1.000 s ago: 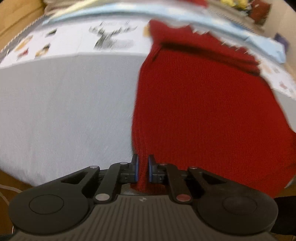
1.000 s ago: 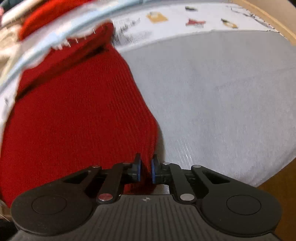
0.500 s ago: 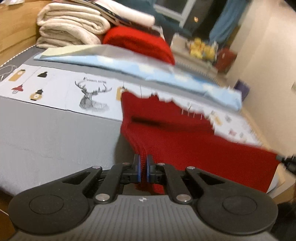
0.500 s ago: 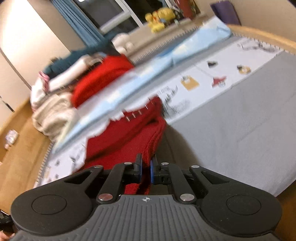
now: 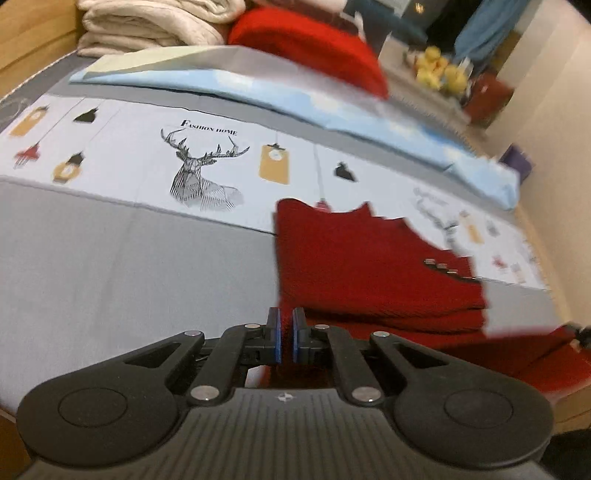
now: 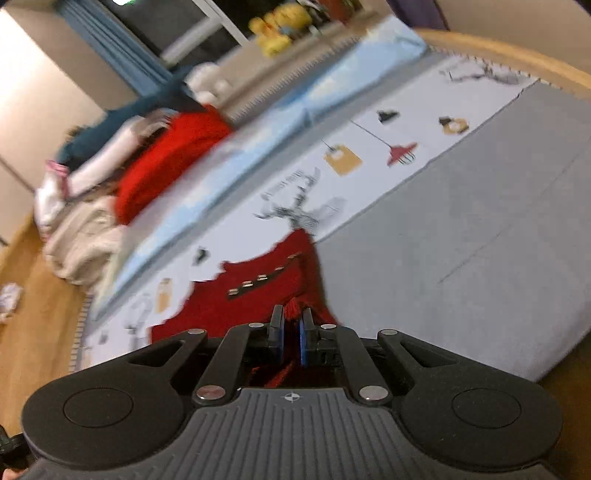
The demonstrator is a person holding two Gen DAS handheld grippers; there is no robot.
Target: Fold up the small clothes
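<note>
A dark red knitted garment [image 5: 369, 266] lies on the grey bed sheet [image 5: 129, 266], its far edge on the printed white band. It has a row of small metal clasps [image 5: 447, 269]. My left gripper [image 5: 286, 325] is shut on the garment's near left corner. My right gripper [image 6: 291, 321] is shut on the near right corner of the same garment [image 6: 251, 302], which bunches between the blue pads. The lifted near edge hangs toward both grippers, partly folded over the rest.
A light blue folded sheet [image 5: 295, 92] lies across the bed behind the printed band. A bright red knit [image 5: 306, 48] and cream towels [image 5: 147, 26] are stacked at the back. The wooden bed frame [image 6: 498, 48] rims the mattress. Yellow toys [image 6: 277, 29] sit beyond.
Both grippers have lifted the garment's near edge and carried it forward over the rest. The views have tilted up from the cloth to show the whole bed.
</note>
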